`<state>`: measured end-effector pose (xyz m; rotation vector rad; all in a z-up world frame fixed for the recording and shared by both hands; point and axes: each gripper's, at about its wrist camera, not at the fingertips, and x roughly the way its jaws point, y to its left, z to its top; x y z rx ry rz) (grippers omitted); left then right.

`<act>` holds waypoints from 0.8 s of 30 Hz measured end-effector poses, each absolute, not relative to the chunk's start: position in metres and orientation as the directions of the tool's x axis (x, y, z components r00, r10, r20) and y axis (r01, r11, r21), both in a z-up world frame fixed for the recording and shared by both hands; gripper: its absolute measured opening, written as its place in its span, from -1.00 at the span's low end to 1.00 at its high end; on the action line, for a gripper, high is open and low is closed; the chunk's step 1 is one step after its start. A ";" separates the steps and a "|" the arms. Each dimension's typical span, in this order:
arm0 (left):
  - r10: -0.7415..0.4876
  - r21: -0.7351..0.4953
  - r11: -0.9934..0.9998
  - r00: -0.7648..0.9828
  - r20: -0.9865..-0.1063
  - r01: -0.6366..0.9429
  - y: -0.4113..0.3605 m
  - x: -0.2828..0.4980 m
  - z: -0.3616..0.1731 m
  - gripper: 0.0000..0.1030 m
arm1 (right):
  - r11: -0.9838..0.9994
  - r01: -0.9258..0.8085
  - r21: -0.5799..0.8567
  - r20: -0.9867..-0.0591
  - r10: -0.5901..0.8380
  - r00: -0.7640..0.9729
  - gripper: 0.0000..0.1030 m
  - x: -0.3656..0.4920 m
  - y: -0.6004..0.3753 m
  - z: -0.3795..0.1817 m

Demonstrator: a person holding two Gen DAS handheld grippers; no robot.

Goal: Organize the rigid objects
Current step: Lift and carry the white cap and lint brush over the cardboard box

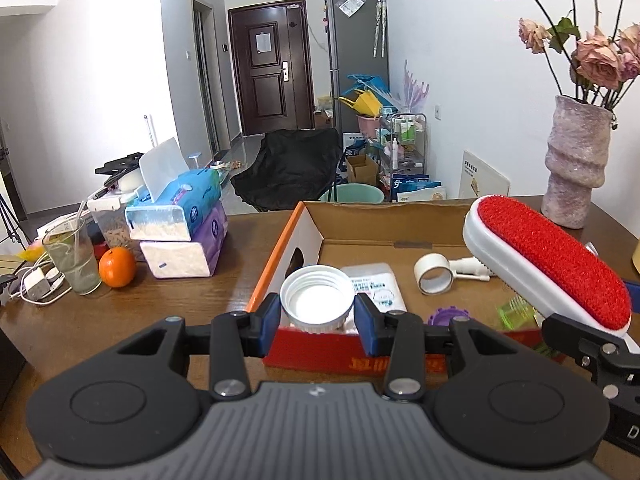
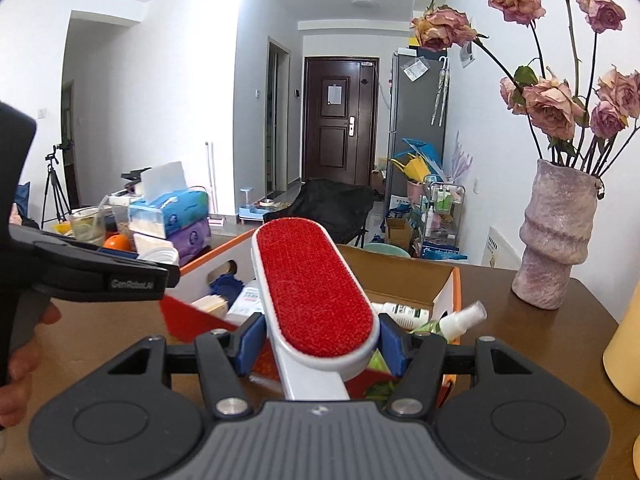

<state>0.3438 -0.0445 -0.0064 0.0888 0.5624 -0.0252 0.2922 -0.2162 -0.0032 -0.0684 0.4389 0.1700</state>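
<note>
My left gripper (image 1: 317, 315) is shut on a white screw lid (image 1: 317, 298), held open side up over the near left corner of the cardboard box (image 1: 384, 222). My right gripper (image 2: 316, 350) is shut on a white lint brush with a red pad (image 2: 314, 292), which juts forward above the same box (image 2: 404, 266). In the left wrist view that brush (image 1: 556, 258) slants in from the right. A tape roll (image 1: 434, 274), a white packet (image 1: 378, 286), a purple cap (image 1: 448, 314) and a green cup (image 1: 516, 312) lie inside the box. A spray bottle (image 2: 460, 320) lies there too.
Stacked tissue packs (image 1: 188, 232), an orange (image 1: 117, 267) and a glass with a straw (image 1: 74, 262) stand left of the box on the brown table (image 1: 168, 304). A vase of dried roses (image 1: 576, 164) stands at the back right. A hand (image 2: 20, 360) holds the left gripper's handle.
</note>
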 end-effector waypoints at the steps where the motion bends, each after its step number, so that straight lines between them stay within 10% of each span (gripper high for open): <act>1: 0.001 0.075 0.996 0.844 -0.536 0.047 -0.045 0.348 -0.006 -0.21 | 0.984 -0.179 -0.028 -0.429 0.150 0.891 0.15 0.296 -0.217 -0.003; 24: 0.038 0.084 0.996 0.827 -0.560 0.011 -0.066 0.422 -0.002 -0.21 | 0.978 -0.206 -0.025 -0.401 0.179 0.898 0.15 0.388 -0.236 0.007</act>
